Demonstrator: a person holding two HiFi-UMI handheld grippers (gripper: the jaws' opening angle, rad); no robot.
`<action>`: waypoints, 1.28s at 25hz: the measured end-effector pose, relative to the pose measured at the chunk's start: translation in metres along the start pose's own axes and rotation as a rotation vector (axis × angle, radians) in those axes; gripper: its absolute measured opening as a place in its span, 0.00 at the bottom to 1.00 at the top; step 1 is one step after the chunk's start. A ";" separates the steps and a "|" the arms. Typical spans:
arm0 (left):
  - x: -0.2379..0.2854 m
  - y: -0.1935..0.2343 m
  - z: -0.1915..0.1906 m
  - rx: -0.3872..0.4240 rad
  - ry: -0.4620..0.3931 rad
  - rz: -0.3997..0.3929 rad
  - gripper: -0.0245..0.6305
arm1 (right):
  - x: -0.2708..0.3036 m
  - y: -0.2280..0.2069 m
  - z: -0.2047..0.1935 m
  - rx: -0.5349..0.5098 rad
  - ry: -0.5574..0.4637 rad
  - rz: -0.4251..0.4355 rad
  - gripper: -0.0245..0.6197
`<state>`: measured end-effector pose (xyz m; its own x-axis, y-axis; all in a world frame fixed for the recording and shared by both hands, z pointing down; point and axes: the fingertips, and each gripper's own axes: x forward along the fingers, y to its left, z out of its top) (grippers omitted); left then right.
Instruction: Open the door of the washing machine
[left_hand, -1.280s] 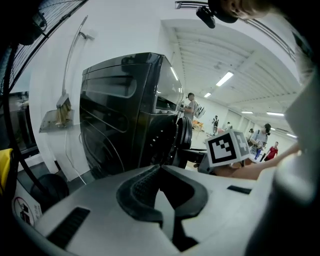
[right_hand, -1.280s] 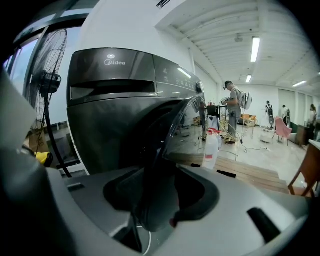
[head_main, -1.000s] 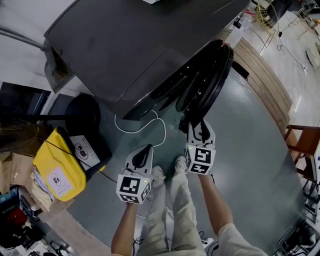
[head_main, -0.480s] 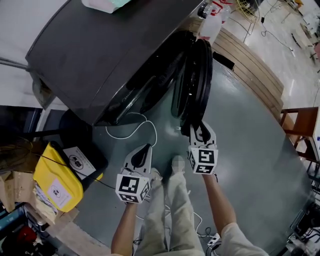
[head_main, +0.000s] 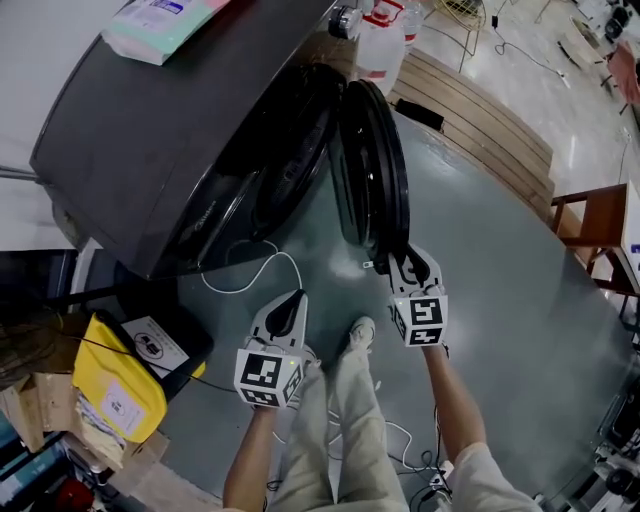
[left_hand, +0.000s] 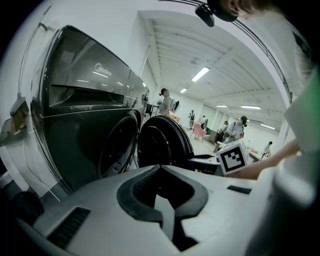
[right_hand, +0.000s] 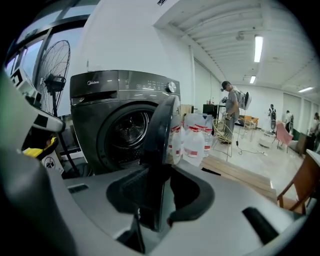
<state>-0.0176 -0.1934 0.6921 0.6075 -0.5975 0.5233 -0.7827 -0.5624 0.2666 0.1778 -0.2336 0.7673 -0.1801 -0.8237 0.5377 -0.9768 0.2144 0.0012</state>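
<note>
Holding the door (head_main: 375, 160) by its lower rim is your right gripper (head_main: 402, 257). The right gripper view shows the door's dark edge standing between the jaws, which are closing on it, pads against the rim. Your left gripper (head_main: 297, 297) hangs beside it over the floor, jaws together with nothing between them. It is well apart from the washing machine (head_main: 150, 130) and takes no part in the work.

Where the door is:
- Unlatched and swung well off the front of the machine.
- In the head view it stands nearly edge-on, roughly square to the front panel.
- The drum opening (head_main: 285, 160) is fully uncovered, and the right gripper view looks straight into the drum past the door's edge.

Progress, as I judge it:
- The latch is released and most of the swing looks done.
- Access to the drum is already clear.
- What is left is small: carry the door a little wider if the hinge allows, then let go so it rests on its own.

Watch the bottles (head_main: 380, 40) standing just beyond the door's far side, since a wider swing brings the door toward them. A white cable (head_main: 262, 268) lies looped on the floor below the opening, clear of both grippers.
</note>
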 end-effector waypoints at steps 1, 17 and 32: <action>0.003 -0.004 0.002 0.004 0.002 -0.005 0.05 | -0.002 -0.009 -0.002 0.001 0.001 -0.004 0.21; 0.078 -0.067 0.035 0.072 0.038 -0.104 0.05 | -0.013 -0.154 -0.008 -0.015 0.052 -0.166 0.18; 0.149 -0.105 0.064 0.118 0.062 -0.165 0.05 | 0.009 -0.292 0.005 0.027 0.041 -0.363 0.24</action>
<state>0.1638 -0.2596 0.6903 0.7136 -0.4575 0.5305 -0.6501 -0.7146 0.2581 0.4605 -0.3064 0.7676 0.1835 -0.8216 0.5397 -0.9790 -0.1029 0.1761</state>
